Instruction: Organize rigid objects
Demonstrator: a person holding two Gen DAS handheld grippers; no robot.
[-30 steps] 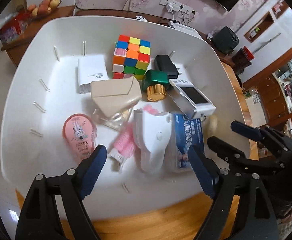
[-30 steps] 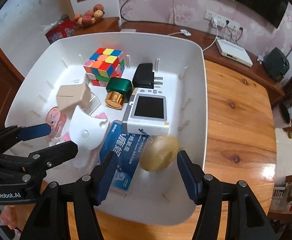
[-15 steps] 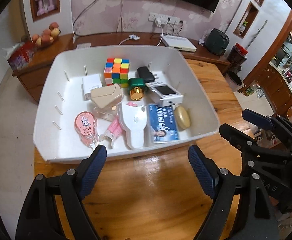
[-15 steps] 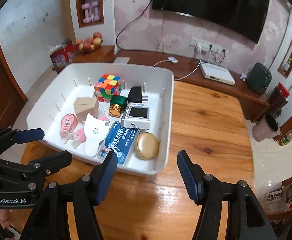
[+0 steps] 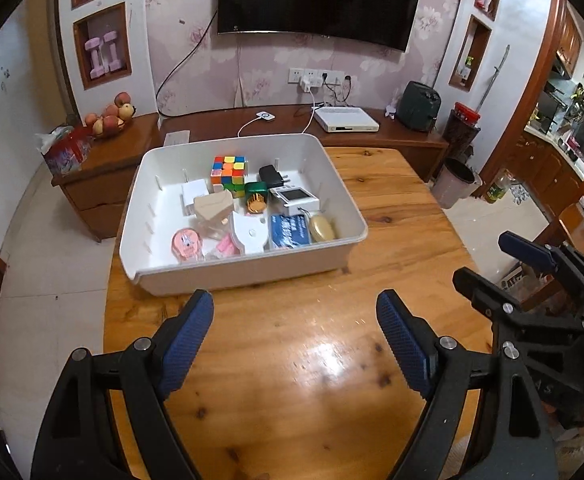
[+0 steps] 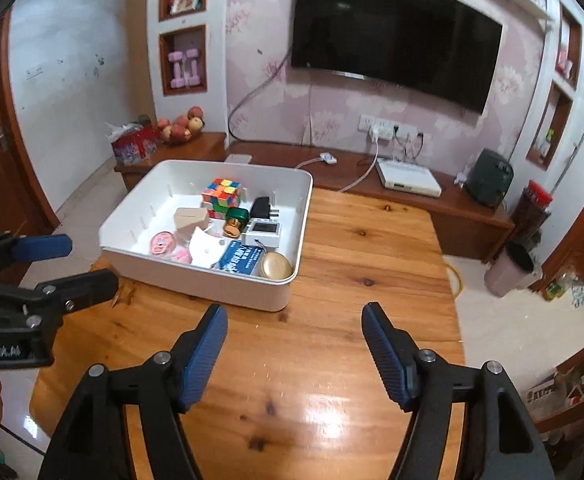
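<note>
The white bin point(image 5: 247, 276) sits on the wooden table point(image 5: 292, 360), full of small things like a colorful cube point(image 5: 228, 170) and a gold round case point(image 6: 276, 266). The left gripper point(image 5: 295, 332) hangs over the bare table with its jaws wide and nothing between them. The right gripper point(image 6: 295, 346) is empty too, and its jaws are opening.

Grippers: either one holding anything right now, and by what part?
Nothing held. Left gripper is open and empty; right gripper is opening, empty too. Both are above bare table.

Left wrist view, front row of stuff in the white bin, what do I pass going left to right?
Pink round tape case → white curved piece → blue packet → gold oval case.
</note>
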